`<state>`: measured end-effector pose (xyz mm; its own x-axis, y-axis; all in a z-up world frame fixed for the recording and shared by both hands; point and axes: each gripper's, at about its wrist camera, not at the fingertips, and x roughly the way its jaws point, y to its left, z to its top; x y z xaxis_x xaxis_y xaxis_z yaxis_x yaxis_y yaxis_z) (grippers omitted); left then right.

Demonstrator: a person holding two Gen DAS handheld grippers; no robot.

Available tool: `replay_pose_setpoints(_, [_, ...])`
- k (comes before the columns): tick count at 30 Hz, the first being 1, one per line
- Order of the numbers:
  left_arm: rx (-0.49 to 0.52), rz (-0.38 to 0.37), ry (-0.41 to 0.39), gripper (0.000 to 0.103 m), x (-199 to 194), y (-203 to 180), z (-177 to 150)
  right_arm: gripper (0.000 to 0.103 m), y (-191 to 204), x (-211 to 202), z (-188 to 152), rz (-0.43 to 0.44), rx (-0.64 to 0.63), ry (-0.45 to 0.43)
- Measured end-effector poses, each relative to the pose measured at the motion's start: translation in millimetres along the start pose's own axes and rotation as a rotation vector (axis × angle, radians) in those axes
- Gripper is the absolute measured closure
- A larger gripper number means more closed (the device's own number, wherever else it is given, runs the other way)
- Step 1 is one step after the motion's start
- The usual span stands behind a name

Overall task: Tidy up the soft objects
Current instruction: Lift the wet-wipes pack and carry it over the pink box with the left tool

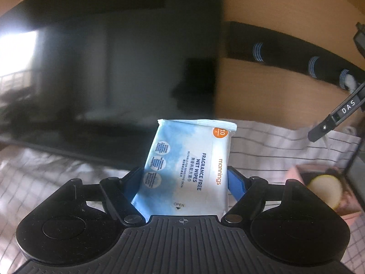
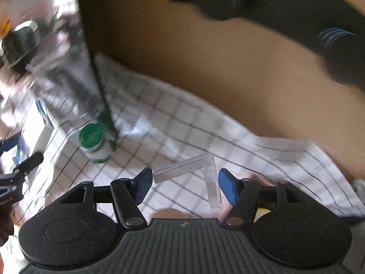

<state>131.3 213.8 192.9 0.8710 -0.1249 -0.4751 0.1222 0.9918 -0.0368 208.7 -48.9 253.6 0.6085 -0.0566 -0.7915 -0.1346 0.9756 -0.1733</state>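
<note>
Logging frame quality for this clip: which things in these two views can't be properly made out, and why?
- Wet wipes pack, left wrist view: its lower end is hidden behind the left gripper body.
- Pink box, left wrist view: contents blurred, cut by the frame edge.
- Green-lidded jar, right wrist view: motion blur hides its label.
- Clear L-shaped piece, between the open right gripper pads: transparent, purpose unclear.
</note>
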Motion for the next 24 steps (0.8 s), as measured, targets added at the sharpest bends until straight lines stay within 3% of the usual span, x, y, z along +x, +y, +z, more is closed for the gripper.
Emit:
replay_pose_setpoints(9, [0.087,-0.243,0.037,0.020,28.0,-115.3,10.3,0.039,-88.2,-37.4,-76.8,-0.108,0.294,-0.112])
replay_pose_setpoints(19, [0.197,-0.458,0.172,0.020,85.9,-241.5,-16.2,0.038,-115.4,-38.1,-121.4,-0.223,0.359,-0.166])
replay_pose_setpoints(24, [0.213,-0.543,0.179,0.020,117.4,-271.5,-46.3,0.038,-125.0,-30.5,-129.7,-0.244,0.377,-0.162])
